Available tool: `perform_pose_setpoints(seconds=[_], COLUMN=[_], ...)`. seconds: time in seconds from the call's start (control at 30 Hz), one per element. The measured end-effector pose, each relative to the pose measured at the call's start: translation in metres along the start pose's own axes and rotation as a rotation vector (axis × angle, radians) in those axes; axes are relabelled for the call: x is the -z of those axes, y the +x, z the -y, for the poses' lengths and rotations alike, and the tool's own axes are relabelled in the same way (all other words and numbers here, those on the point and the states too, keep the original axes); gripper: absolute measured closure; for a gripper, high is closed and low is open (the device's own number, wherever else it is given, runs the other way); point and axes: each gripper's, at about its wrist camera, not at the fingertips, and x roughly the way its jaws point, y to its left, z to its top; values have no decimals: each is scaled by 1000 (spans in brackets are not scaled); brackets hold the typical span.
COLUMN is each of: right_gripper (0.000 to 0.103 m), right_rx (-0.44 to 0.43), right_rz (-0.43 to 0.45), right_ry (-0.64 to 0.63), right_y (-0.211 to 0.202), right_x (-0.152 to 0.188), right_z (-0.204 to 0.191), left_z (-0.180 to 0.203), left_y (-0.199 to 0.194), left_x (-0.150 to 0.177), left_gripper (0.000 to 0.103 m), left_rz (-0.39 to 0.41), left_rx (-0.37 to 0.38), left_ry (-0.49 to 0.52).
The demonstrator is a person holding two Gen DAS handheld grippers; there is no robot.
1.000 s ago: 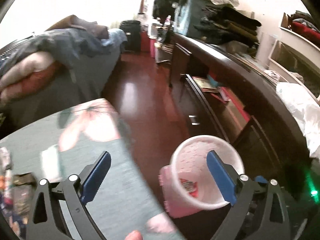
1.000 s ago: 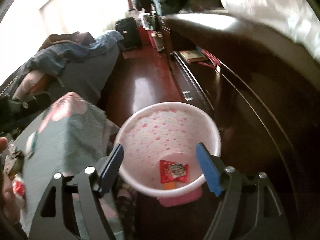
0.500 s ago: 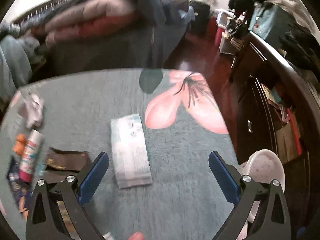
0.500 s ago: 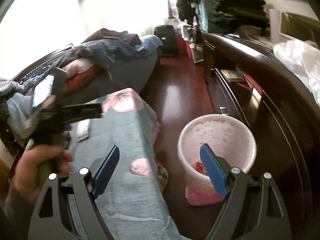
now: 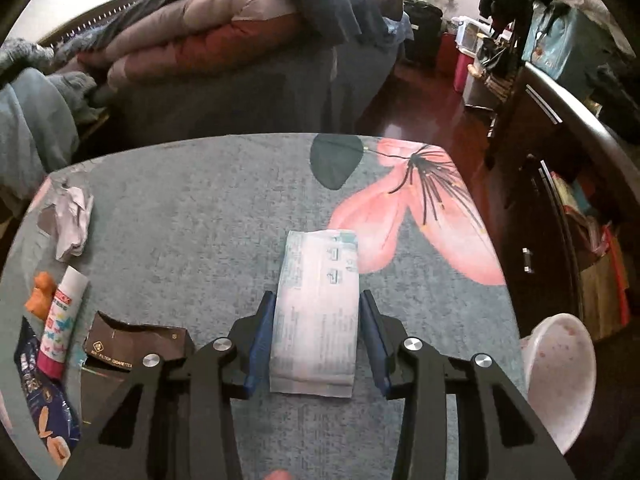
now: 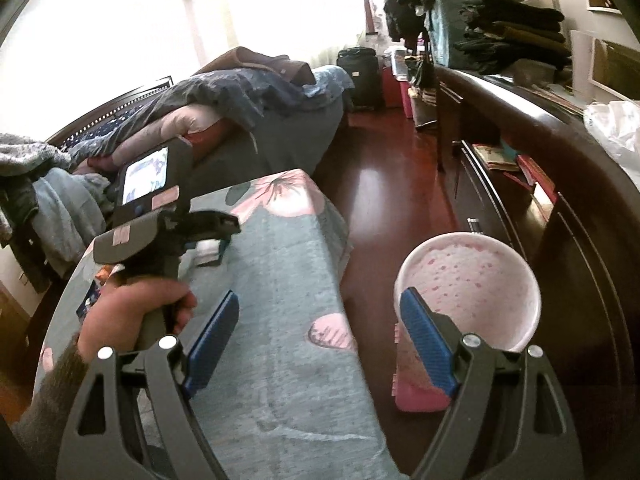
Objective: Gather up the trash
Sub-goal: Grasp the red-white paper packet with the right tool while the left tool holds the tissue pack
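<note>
Left wrist: left gripper [image 5: 318,334] jaws flank white packet [image 5: 318,312] edges.

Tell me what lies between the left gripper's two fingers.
In the left wrist view, a flat white packet lies on the floral cloth between the left gripper's fingers.
</note>
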Motion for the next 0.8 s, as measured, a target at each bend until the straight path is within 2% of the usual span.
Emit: perform_pose_setpoints(seconds=[0.17,0.27,0.47,0.6,0.8], right_gripper=[19,19,19,19,18], right_rx=[-38,-94,-203,-232,-255], right_rz=[-25,-61,-133,-167,-240], right_ry=[-26,-41,-79,-121,-158], right_y=[5,12,30,45,76], right_x=[3,6,15,21,31], right_z=[-19,-36,-81,-115,-157], left_z=[-14,-31,-82,-114,-156], left_y=[-33,-62,-101,-114,-119], left_x=[1,2,1,6,12], left_gripper=[62,62,62,62,62], left_rz=[64,118,205,233,236], left_rx=[60,84,60,24,11], left_ry=[7,10,-6,-18,-67])
